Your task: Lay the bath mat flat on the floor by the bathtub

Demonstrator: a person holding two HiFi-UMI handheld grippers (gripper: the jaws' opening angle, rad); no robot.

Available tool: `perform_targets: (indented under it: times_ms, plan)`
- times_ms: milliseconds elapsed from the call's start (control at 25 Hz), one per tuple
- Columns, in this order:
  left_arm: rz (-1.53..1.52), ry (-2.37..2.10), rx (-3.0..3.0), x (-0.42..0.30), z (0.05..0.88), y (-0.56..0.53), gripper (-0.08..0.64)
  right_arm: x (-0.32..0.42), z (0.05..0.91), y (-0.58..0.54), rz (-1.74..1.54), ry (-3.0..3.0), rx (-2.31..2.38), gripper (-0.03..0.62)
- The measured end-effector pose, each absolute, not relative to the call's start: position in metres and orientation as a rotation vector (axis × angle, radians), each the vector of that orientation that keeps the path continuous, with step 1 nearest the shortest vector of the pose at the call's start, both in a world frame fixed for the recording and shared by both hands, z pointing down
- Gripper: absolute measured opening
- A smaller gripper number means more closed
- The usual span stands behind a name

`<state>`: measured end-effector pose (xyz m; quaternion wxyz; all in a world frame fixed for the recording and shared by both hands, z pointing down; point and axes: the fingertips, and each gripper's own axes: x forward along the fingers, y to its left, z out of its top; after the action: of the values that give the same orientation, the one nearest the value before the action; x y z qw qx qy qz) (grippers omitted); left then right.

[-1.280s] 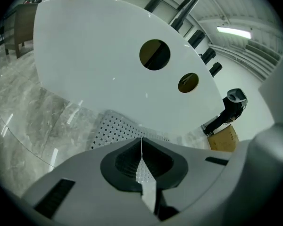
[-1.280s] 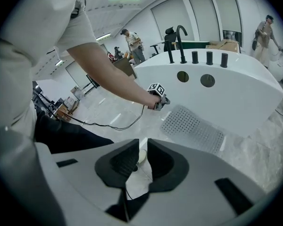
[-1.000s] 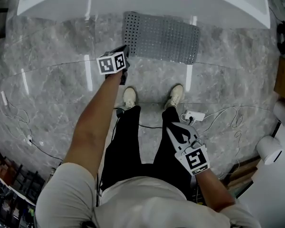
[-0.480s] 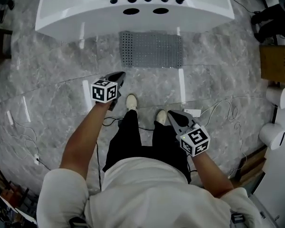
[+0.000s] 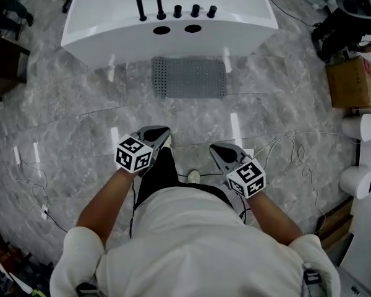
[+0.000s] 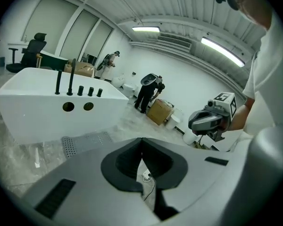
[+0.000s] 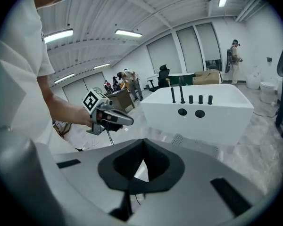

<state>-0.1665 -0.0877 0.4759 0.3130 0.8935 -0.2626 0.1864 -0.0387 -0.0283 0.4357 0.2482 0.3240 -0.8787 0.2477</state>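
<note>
A person in a white shirt (image 5: 198, 240) is standing on the grey marble floor (image 5: 80, 122) and facing a white bathtub (image 5: 111, 39), holding one two-jaw gripper in each hand out in front of the body. The bath mat (image 5: 188, 77) (grey and dotted with small holes) is lying flat on the floor just beside the tub's near wall, directly below the row of black tap fittings (image 5: 176, 10) and the two round openings in the tub's rim.

The left gripper (image 5: 162, 131) is hanging in the air well short of the mat, its jaws pressed together at the tips and gripping nothing. The right gripper (image 5: 215, 148) is hovering alongside it, apart from the left one, and its jaws are likewise meeting tip to tip with nothing between them. Each gripper is showing its marker cube (image 5: 134, 154) toward the head camera.

Thin cables (image 5: 284, 150) are trailing across the floor around the person's feet, and a cardboard box (image 5: 349, 82) is sitting off to the right of the tub. In the left gripper view, other people are standing in the background near that box, too small to make out in detail.
</note>
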Motion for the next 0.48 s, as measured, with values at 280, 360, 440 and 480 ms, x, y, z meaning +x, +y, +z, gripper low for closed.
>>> perform_targets:
  times_ms: [280,360,440,480]
  plan:
    - [0.432,-0.752,2.384,-0.105,0.411,0.023,0.018,0.021,0.415,0.063,0.638,-2.467,0.858,0.009]
    - [0.429,-0.768,2.376,-0.098,0.4,0.047,0.018,0.029,0.415,0.086,0.667,-2.495,0.85,0.009]
    - [0.429,-0.768,2.373,-0.095,0.388,0.068,0.018,0.033,0.411,0.105,0.674,-2.511,0.85,0.009]
    - [0.436,-0.761,2.384,-0.094,0.38,0.077,0.018,0.034,0.408,0.111,0.665,-2.519,0.857,0.009]
